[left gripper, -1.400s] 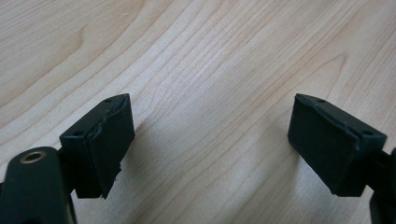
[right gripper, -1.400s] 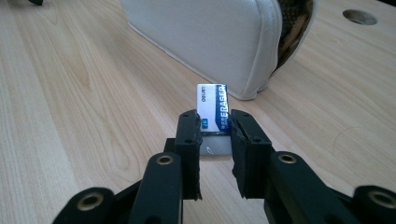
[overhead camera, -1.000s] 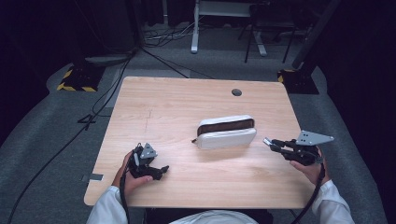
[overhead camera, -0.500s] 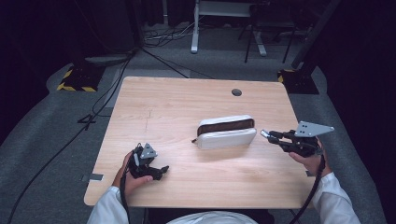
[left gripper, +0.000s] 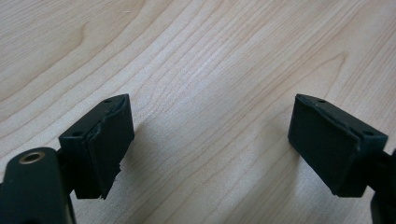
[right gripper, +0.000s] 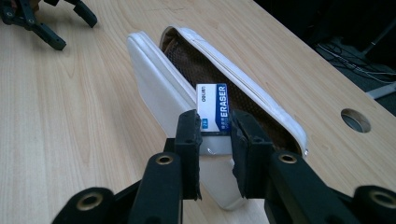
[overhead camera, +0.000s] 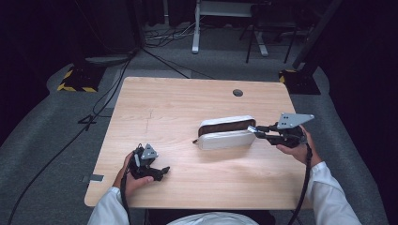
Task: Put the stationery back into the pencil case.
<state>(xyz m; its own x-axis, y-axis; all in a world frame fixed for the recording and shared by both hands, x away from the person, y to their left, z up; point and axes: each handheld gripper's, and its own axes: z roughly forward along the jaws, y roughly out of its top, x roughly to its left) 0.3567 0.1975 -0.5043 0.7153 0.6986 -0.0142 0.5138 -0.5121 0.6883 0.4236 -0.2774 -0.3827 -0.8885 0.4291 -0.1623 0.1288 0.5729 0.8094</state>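
- At the near left of the wooden table (overhead camera: pixel 178 101), the person's left hand (overhead camera: pixel 127 180) wraps the body of the left gripper (overhead camera: pixel 157 171), so most of the tool is covered in the high view; a white sleeve (overhead camera: pixel 105 213) is cut off by the bottom edge.
- In the left gripper view, that gripper's jaws stand wide apart over bare wood grain, with nothing between the pads (left gripper: pixel 105 144) and both arms cropped by the frame.
- At centre right lies a white pencil case (overhead camera: pixel 225 133), long side running left to right, its top open to a brown mesh lining; what lies inside is too dark to make out from above.
- The right gripper view shows the case's padded white walls and pale rim parted, the lining shadowed at the bottom.
- A white and blue eraser (right gripper: pixel 213 109), its sleeve lettered "ERASER", stands upright over the case's open right end; its lower part is hidden between the jaws, and the small brand print is unreadable.
- The right gripper (overhead camera: pixel 256 132), held in the right hand (overhead camera: pixel 295 150) at the table's right, has its jaws closed narrowly on the eraser, tips at the right end of the case.
- A round cable hole (overhead camera: pixel 238 93) sits at the far right of the tabletop.
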